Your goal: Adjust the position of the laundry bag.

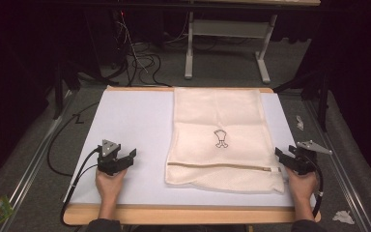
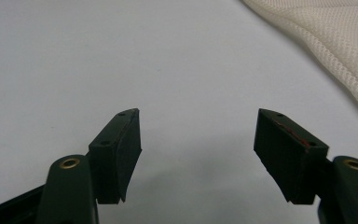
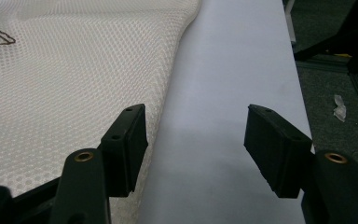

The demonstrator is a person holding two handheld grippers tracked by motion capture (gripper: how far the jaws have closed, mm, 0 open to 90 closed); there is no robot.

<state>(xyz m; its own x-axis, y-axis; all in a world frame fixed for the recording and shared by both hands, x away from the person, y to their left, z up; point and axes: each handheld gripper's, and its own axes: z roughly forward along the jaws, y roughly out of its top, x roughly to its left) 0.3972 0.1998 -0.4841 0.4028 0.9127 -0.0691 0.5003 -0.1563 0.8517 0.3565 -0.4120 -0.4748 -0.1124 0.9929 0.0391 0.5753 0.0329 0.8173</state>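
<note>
Thing: a cream mesh laundry bag (image 1: 221, 137), flat rectangle of netted fabric with a small dark line drawing at its middle and a zip (image 1: 222, 166) running across near its near end.
Where it lies: on the white sheet that covers the wooden table (image 1: 125, 121), filling the stretch between the two tongs but reaching much closer to the right one.
Long axis: away from the person, near edge to far edge; the zip lies crosswise to it.
From the right gripper (image 1: 290, 159): the bag's near right corner is just to its left, touching or nearly so; in the right gripper view the mesh (image 3: 74, 79) runs under the left jaw while the right jaw stands over bare sheet.
From the left gripper (image 1: 121, 159): the bag is off to its right with bare sheet between; in the left gripper view its hem (image 2: 326, 42) crosses the upper right corner only.
Jaw state: both pairs spread wide, nothing between them.
Nearer hand: the right, judged from the zip's end lying beside it.
Likely next: right tongs to take the corner or zip end; left must travel rightward first.
</note>
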